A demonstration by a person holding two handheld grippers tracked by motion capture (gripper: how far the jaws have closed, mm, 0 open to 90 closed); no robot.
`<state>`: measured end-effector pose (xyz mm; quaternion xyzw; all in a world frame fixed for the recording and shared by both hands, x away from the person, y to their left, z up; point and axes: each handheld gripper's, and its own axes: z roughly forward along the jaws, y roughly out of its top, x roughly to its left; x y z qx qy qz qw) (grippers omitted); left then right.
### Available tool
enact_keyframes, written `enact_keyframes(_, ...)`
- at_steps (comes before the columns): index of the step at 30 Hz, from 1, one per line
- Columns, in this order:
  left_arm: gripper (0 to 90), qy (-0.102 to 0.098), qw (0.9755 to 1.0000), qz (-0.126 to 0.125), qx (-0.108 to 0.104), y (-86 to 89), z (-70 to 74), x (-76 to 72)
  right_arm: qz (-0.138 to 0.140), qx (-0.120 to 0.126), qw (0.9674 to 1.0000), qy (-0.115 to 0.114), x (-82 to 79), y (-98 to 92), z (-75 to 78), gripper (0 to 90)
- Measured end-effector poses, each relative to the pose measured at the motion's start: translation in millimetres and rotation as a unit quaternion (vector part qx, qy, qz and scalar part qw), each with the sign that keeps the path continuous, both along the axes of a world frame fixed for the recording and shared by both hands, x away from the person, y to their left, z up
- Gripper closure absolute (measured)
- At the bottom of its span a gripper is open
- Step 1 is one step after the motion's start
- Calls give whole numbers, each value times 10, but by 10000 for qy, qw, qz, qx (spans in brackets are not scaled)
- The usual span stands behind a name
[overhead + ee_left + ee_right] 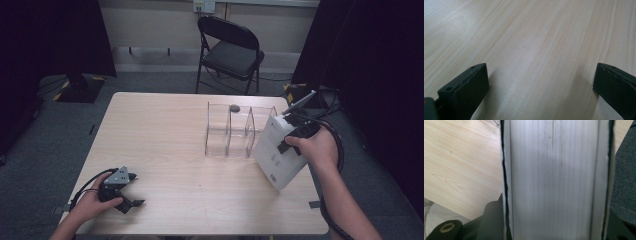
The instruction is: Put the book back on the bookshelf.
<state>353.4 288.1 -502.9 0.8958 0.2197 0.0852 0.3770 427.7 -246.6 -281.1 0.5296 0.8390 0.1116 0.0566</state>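
White book (278,150), thick, tilted, its page edges greyed and streaked.

Recording studio, black curtains (45,35), folding chair (231,50)

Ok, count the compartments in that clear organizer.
3, side by side in the clear organizer: left, middle and right, the right one next to the white book held by the right gripper.

high view: up high at the person's side, looks forward and down on the whole table (165,150) | left gripper view: very close to the table, looks along it | right gripper view: right up against a white book (554,180) | shared: the table top
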Motion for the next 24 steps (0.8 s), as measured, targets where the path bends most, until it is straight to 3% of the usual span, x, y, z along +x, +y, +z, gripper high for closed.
enact_keyframes(24, 0, 0, 10000, 0, 0, 0, 0, 0, -357, 27, 9994, -1, 191, 38, -25, 525)
